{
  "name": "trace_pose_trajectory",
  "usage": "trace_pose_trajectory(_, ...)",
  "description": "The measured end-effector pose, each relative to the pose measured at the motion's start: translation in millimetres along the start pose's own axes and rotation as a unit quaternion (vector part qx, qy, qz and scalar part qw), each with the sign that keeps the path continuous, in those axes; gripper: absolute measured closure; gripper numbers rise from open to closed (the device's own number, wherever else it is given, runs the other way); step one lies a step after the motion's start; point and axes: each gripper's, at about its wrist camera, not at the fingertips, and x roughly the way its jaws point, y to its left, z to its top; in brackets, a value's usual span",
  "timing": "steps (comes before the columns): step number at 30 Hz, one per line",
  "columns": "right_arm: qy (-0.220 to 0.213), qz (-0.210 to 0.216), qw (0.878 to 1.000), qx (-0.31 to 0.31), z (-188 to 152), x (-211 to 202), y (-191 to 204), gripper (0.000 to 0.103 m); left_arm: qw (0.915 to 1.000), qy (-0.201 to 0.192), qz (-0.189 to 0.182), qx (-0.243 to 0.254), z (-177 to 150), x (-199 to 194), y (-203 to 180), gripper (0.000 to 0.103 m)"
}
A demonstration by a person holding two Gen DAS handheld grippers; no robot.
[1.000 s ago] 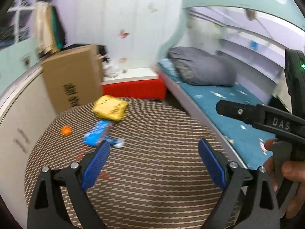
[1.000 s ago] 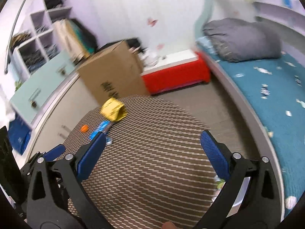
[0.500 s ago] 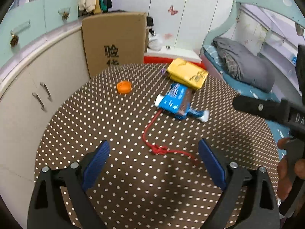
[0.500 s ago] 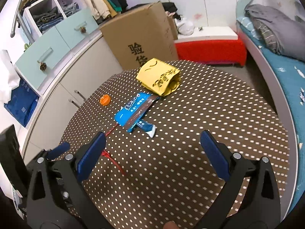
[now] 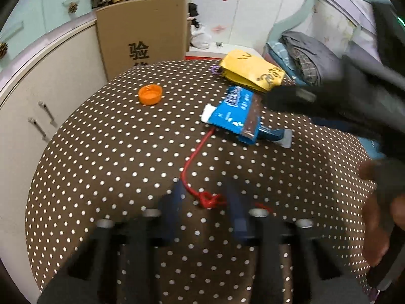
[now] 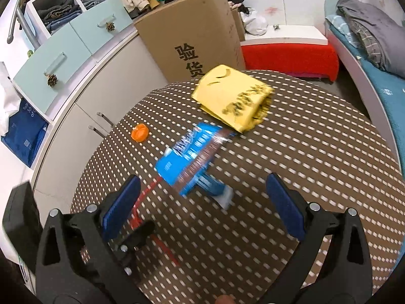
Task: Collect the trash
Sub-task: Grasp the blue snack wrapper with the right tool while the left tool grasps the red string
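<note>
On the brown polka-dot table point(image 5: 106, 172) lie a red string point(image 5: 200, 149) with a knot point(image 5: 208, 198), a blue wrapper point(image 5: 234, 112) point(image 6: 188, 157), a yellow bag point(image 5: 250, 72) point(image 6: 234, 96) and an orange bottle cap point(image 5: 150, 94) point(image 6: 139, 132). My left gripper point(image 5: 206, 201) is blurred, its blue pads point(image 5: 174, 202) partly closed on either side of the knot. My right gripper point(image 6: 202, 202) is open and empty above the table, short of the blue wrapper.
A cardboard box point(image 6: 192, 35) stands behind the table. White cabinets point(image 5: 38, 81) are at the left. A bed with grey bedding point(image 6: 372, 30) is at the right. A red bench point(image 6: 288, 55) lies behind.
My left gripper has dropped down over the red string's knot and its jaws have narrowed. My right gripper has moved closer to the blue wrapper, still open.
</note>
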Motion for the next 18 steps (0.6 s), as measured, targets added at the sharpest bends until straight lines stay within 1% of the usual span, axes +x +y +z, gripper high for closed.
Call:
trace_pose_trajectory(1, 0.002, 0.001, 1.000, 0.002, 2.3, 6.0, 3.3, 0.006, 0.9999, 0.004, -0.010, -0.002, -0.3, -0.5, 1.6, 0.097)
trace_pose_trajectory(2, 0.009, -0.002, 1.000, 0.003, 5.4, 16.9, 8.5, 0.006, 0.9999, 0.005, -0.015, -0.004, -0.7, -0.2, 3.9, 0.099)
trace_pose_trajectory(3, 0.012, -0.006, 1.000, 0.004, 7.4, 23.9, 11.4, 0.010, 0.9997, 0.005, -0.022, -0.006, -1.8, -0.7, 7.6, 0.099)
trace_pose_trajectory(4, 0.015, -0.016, 1.000, 0.006, 9.2, 32.6, 14.2, 0.022, 0.9997, 0.005, -0.023, -0.009, -2.7, -1.5, 10.4, 0.099)
trace_pose_trajectory(5, 0.018, -0.025, 1.000, 0.007, 9.9, 37.3, 16.0, 0.029, 0.9997, 0.005, -0.022, -0.013, -3.6, -2.8, 13.8, 0.099)
trace_pose_trajectory(6, 0.021, -0.038, 0.999, 0.006, 10.1, 44.3, 17.9, 0.041, 0.9996, 0.004, -0.020, -0.017, -5.2, -4.0, 17.5, 0.099)
trace_pose_trajectory(8, 0.013, -0.057, 0.998, -0.010, 7.8, 48.1, 22.4, 0.055, 0.9994, 0.002, -0.022, -0.027, -8.3, -6.9, 25.5, 0.099)
trace_pose_trajectory(9, 0.012, -0.057, 0.998, -0.018, 5.9, 47.1, 24.0, 0.066, 0.9993, 0.001, -0.023, -0.031, -9.6, -8.2, 28.5, 0.099)
trace_pose_trajectory(10, 0.015, -0.048, 0.999, -0.017, 4.1, 46.2, 22.1, 0.072, 0.9992, 0.000, -0.022, -0.034, -11.3, -10.0, 31.4, 0.099)
trace_pose_trajectory(11, 0.016, -0.040, 0.999, -0.014, 1.9, 44.1, 20.5, 0.075, 0.9991, -0.001, -0.022, -0.035, -12.4, -11.1, 33.1, 0.099)
trace_pose_trajectory(12, 0.014, -0.033, 0.999, -0.008, -0.9, 39.3, 16.0, 0.081, 0.9991, -0.003, -0.022, -0.037, -13.7, -12.0, 34.1, 0.099)
trace_pose_trajectory(13, 0.010, -0.025, 1.000, -0.004, -3.5, 33.4, 11.7, 0.083, 0.9990, -0.004, -0.023, -0.038, -16.3, -14.7, 35.7, 0.099)
trace_pose_trajectory(15, 0.005, -0.008, 1.000, -0.002, -9.5, 22.3, 4.4, 0.085, 0.9988, -0.007, -0.025, -0.040, -18.8, -17.8, 35.6, 0.099)
trace_pose_trajectory(18, 0.006, 0.007, 1.000, 0.003, -19.2, 6.1, -6.4, 0.086, 0.9986, -0.011, -0.032, -0.042, -23.6, -24.1, 33.8, 0.099)
